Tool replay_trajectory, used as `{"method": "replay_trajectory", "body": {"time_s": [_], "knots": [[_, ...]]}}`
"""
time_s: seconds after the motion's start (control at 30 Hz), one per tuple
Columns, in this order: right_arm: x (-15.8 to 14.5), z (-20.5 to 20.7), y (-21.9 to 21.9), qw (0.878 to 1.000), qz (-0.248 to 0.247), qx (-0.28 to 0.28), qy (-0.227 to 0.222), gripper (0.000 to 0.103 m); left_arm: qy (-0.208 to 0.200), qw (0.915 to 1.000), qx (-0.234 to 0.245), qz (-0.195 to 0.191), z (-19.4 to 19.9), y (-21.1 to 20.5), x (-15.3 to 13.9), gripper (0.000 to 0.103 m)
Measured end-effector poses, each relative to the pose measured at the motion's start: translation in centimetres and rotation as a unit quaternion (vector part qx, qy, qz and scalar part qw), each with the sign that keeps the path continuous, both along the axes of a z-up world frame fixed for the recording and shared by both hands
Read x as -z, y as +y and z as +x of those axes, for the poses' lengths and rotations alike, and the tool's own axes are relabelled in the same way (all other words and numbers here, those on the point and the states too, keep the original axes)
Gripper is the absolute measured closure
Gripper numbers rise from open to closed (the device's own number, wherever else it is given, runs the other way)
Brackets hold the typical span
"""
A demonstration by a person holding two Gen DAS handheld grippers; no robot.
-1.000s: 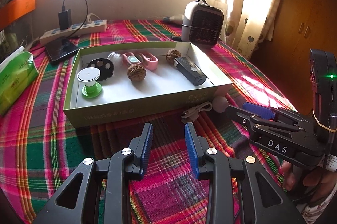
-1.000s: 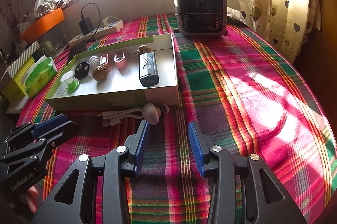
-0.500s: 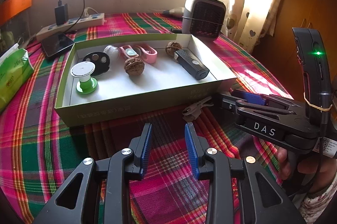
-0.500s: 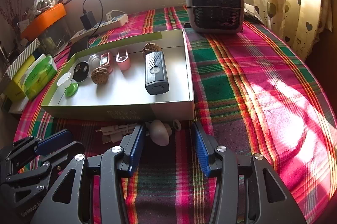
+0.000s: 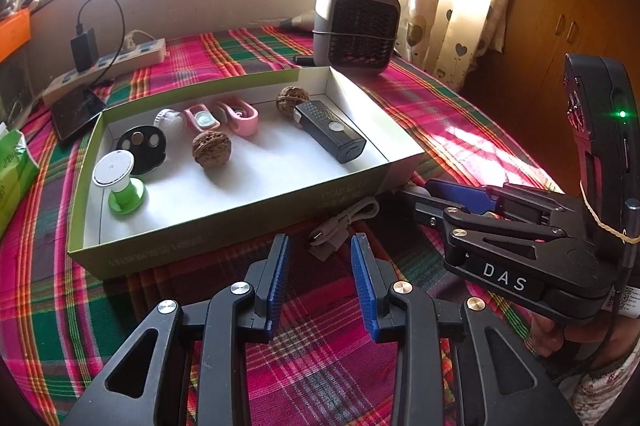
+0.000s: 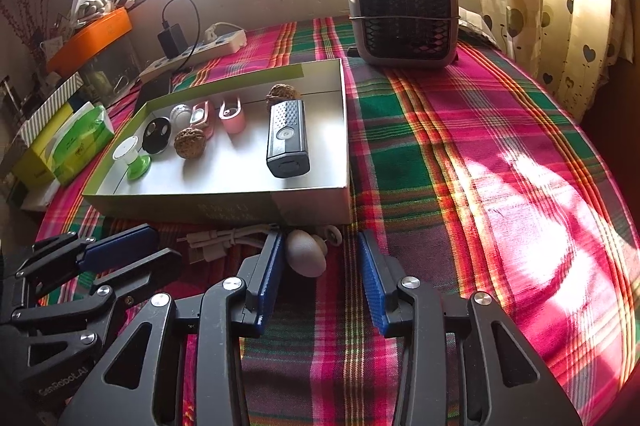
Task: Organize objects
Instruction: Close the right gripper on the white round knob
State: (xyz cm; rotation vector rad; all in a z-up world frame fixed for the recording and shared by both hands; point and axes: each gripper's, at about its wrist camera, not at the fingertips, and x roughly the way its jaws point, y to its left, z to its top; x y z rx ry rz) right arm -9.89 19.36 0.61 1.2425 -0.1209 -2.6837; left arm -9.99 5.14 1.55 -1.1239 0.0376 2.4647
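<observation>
A shallow green box (image 5: 224,226) (image 6: 216,210) on the plaid cloth holds two walnuts (image 5: 211,154), a black device (image 5: 330,136) (image 6: 287,138), pink clips (image 5: 240,112), a black disc (image 5: 142,144) and a green-based white stand (image 5: 120,182). In front of the box lie a white cable (image 5: 344,222) (image 6: 228,240) and an egg-shaped beige knob (image 6: 306,258). My right gripper (image 6: 320,266) is open, and the knob lies between its fingers next to the left one. My left gripper (image 5: 318,266) is open and empty, just short of the cable.
A grey heater (image 6: 402,10) stands behind the box. A power strip with charger (image 5: 108,64), a phone (image 5: 76,112) and a green tissue pack (image 6: 76,142) lie at the left. A small white wheel (image 6: 333,235) lies by the knob.
My right gripper has moved forward so the knob now lies between its fingers. My left gripper has come closer to the cable and the box.
</observation>
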Motion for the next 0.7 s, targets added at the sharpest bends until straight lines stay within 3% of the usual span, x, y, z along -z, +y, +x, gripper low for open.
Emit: {"method": "replay_trajectory", "body": {"time_s": [0.17, 0.7], "knots": [[0.0, 0.3, 0.4, 1.0, 0.0, -0.006, -0.001, 0.079, -0.009, 0.9999, 0.002, -0.007, -0.6, 0.5, 0.5, 0.073], [0.0, 1.6, 2.3, 1.0, 0.002, 0.013, 0.001, 0.079, -0.009, 0.9984, 0.056, -0.004, 0.2, 3.0, 0.3, 0.073]]}}
